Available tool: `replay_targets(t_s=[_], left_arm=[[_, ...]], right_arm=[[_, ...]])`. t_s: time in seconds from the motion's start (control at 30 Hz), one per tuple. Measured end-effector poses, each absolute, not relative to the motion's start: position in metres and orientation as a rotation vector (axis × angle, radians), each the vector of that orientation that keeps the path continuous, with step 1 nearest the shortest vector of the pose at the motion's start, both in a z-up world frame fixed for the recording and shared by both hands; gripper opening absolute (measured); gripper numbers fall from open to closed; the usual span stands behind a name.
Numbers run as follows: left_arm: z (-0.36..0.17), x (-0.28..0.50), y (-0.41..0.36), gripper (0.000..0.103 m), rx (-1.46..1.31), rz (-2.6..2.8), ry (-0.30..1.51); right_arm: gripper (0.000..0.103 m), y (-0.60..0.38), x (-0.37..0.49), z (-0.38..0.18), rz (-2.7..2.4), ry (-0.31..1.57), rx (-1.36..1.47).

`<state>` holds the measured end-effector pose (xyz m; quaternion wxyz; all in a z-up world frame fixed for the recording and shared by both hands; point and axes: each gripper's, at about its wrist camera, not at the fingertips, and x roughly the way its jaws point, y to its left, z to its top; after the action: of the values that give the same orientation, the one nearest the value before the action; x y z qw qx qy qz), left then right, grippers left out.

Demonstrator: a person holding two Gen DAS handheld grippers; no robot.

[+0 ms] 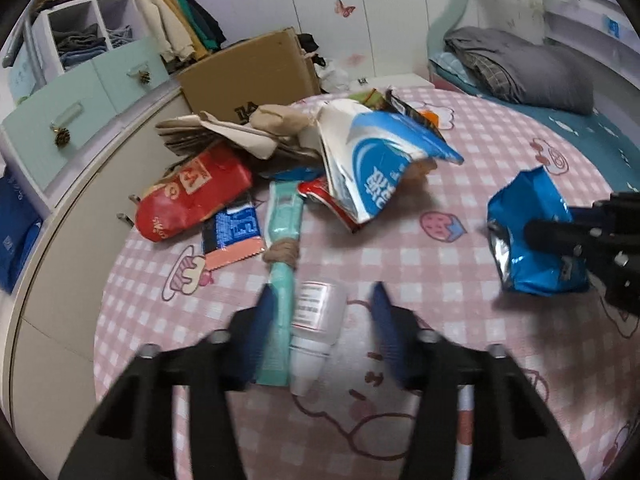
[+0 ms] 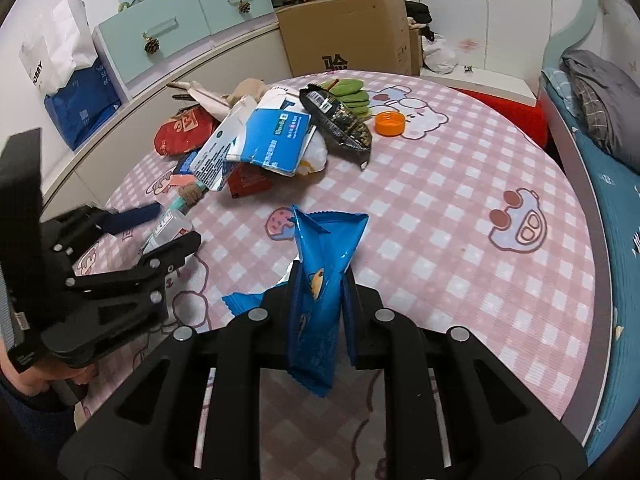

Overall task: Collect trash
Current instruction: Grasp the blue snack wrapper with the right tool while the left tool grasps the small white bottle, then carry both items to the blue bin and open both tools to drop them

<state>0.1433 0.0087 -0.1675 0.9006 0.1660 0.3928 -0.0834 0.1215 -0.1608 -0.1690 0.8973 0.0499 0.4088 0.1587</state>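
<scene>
A small clear plastic bottle [image 1: 316,322] lies on the pink checked table [image 1: 460,152] between the open fingers of my left gripper [image 1: 322,320], beside a teal tube [image 1: 282,240]. The bottle also shows in the right wrist view [image 2: 170,226]. My right gripper [image 2: 320,292] is shut on a blue snack wrapper [image 2: 320,276] and holds it above the table; the wrapper also shows in the left wrist view [image 1: 534,236]. A pile of trash lies beyond: a blue and white bag [image 1: 376,160], a red bag [image 1: 192,196], a dark wrapper [image 2: 340,120] and an orange cap [image 2: 389,123].
A cardboard box [image 1: 248,76] stands behind the table. A mint drawer unit [image 1: 76,104] and shelves are at the left. A bed with grey bedding [image 1: 516,68] is at the right. Green items [image 2: 350,94] lie at the table's far side.
</scene>
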Motion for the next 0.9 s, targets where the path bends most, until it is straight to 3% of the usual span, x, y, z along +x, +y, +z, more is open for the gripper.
replay_targets(t_s=[0.03, 0.6, 0.9], left_arm=[[-0.167, 0.143, 0.009, 0.024, 0.336, -0.187, 0.814], [-0.16, 0.098, 0.005, 0.023, 0.199, -0.322, 0.79], [-0.13, 0.089, -0.013, 0.023, 0.063, -0.368, 0.719]], right_arm=[[0.018, -0.162, 0.121, -0.168, 0.327, 0.845, 0.106], [0.018, -0.183, 0.108, -0.159, 0.308, 0.813, 0.134], [0.018, -0.225, 0.096, -0.145, 0.296, 0.747, 0.205]])
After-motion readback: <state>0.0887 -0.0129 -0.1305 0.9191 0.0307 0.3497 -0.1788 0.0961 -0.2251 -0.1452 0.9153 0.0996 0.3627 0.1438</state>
